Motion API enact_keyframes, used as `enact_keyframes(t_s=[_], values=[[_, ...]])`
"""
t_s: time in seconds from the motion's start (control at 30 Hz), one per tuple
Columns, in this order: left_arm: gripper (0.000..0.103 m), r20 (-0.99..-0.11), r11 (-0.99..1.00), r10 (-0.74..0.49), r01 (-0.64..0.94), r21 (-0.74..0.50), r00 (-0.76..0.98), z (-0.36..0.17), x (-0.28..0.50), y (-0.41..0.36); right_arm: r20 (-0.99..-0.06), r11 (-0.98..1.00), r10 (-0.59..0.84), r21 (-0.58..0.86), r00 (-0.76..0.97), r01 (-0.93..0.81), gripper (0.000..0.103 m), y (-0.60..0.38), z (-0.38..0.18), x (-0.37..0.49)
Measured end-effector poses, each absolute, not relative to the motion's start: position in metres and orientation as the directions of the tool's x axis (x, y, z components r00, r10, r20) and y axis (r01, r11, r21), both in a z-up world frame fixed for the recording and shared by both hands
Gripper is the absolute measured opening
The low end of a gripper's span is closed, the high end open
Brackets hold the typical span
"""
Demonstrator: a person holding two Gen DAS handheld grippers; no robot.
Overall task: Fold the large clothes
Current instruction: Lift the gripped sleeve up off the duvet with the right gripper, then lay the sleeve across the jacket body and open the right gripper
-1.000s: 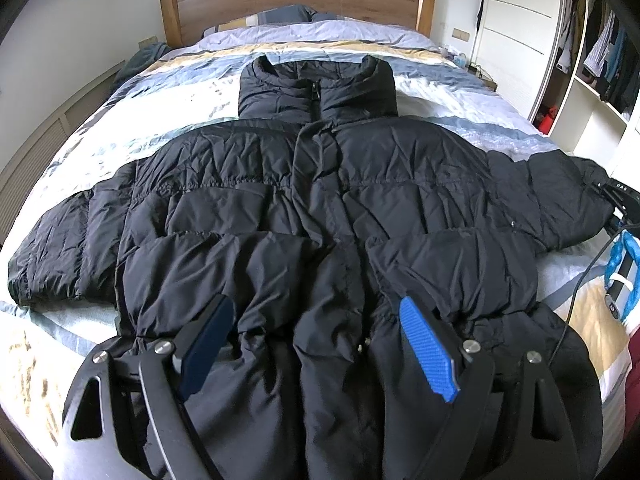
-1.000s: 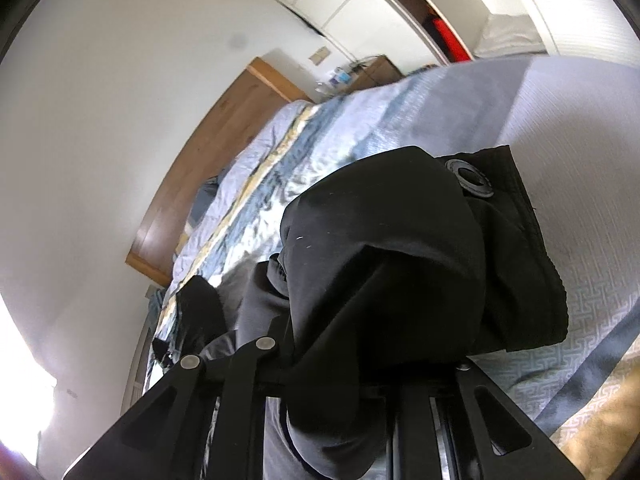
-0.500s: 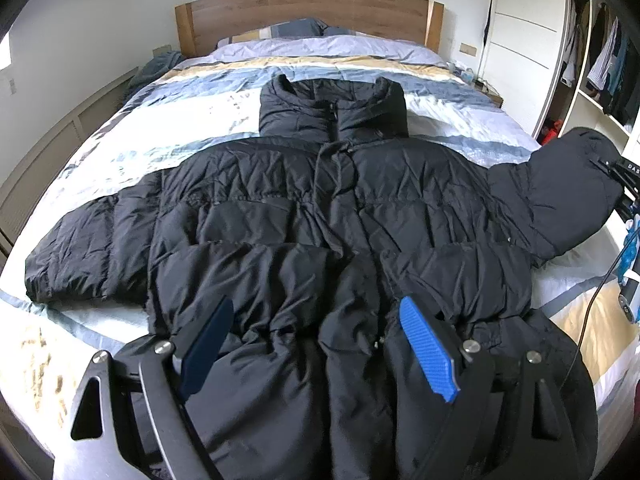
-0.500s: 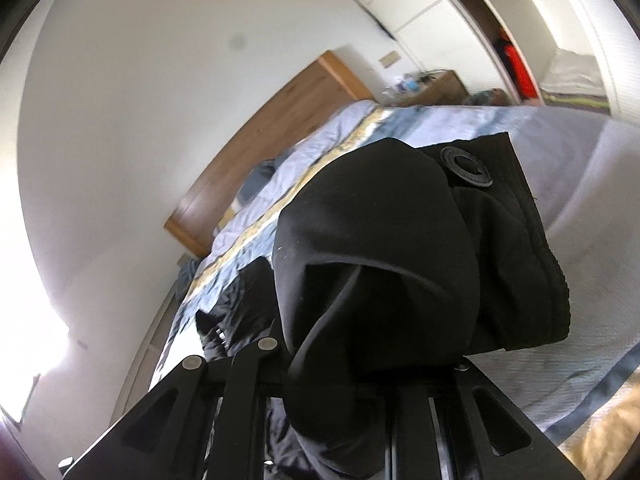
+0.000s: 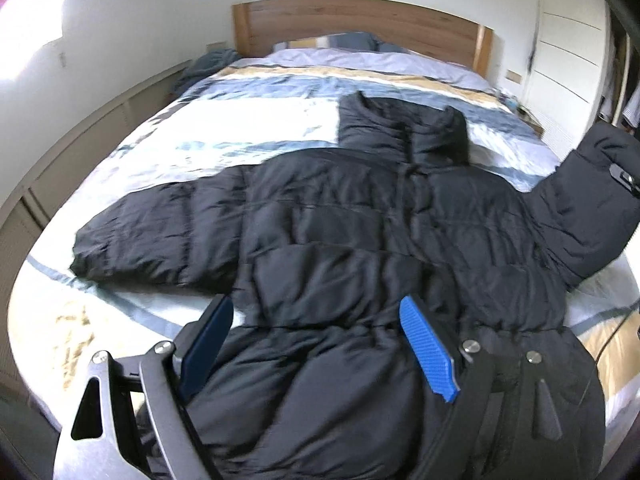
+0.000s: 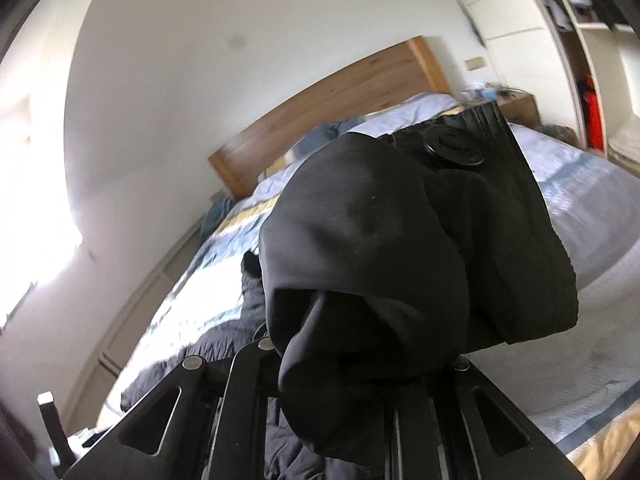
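Note:
A black puffer jacket (image 5: pixel 360 240) lies front-up across the striped bed (image 5: pixel 248 120), collar toward the headboard. Its left sleeve (image 5: pixel 160 232) rests flat on the cover. The right sleeve (image 5: pixel 592 200) is raised off the bed at the right edge. My right gripper (image 6: pixel 360 384) is shut on that sleeve's cuff (image 6: pixel 400 256), which bunches over the jaws and hides the fingertips; a black snap (image 6: pixel 452 146) shows on the cuff. My left gripper (image 5: pixel 320 344) hovers open above the jacket's hem, its blue pads (image 5: pixel 428 348) apart with nothing gripped.
A wooden headboard (image 5: pixel 360 24) with pillows (image 5: pixel 344 42) stands at the far end. White wardrobe doors (image 5: pixel 568 52) and open shelves with clothes (image 6: pixel 576 0) line the right side. A low panelled wall (image 5: pixel 80 148) runs along the bed's left. A bedside table (image 6: pixel 516 106) stands by the headboard.
The right gripper has lifted the sleeve cuff higher and rolled toward level. The left gripper has drawn back and shifted left, so the jacket sits further right in its view.

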State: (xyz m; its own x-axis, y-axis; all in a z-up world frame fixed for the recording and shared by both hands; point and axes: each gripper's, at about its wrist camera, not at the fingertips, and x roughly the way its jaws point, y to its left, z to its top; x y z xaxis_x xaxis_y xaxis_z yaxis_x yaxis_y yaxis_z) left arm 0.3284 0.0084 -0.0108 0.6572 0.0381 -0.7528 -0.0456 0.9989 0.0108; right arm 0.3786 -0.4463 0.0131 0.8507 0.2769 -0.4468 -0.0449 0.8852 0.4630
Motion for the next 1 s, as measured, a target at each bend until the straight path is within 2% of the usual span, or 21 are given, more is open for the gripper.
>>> enact_keyframes(t_s=[0.37,0.8,1.0], values=[[0.086,-0.757,0.986,0.128,-0.162,0.03,0.641,-0.013,0.318,0.064,-0.575,0.953,0.279,0.264,0.769,-0.148,0.016,-0.355,-0.013,0.384],[0.086,-0.767,0.978,0.162,-0.206,0.04,0.621,-0.019,0.313,0.084,-0.721,0.963,0.213,0.04,0.659,-0.268,0.017,-0.272,-0.056,0.395],[0.086,-0.771,0.975,0.171,-0.216,0.044,0.613,-0.021,0.311,0.089,-0.779,0.945,0.191,-0.019,0.597,-0.326,0.027,-0.244,-0.085,0.389]])
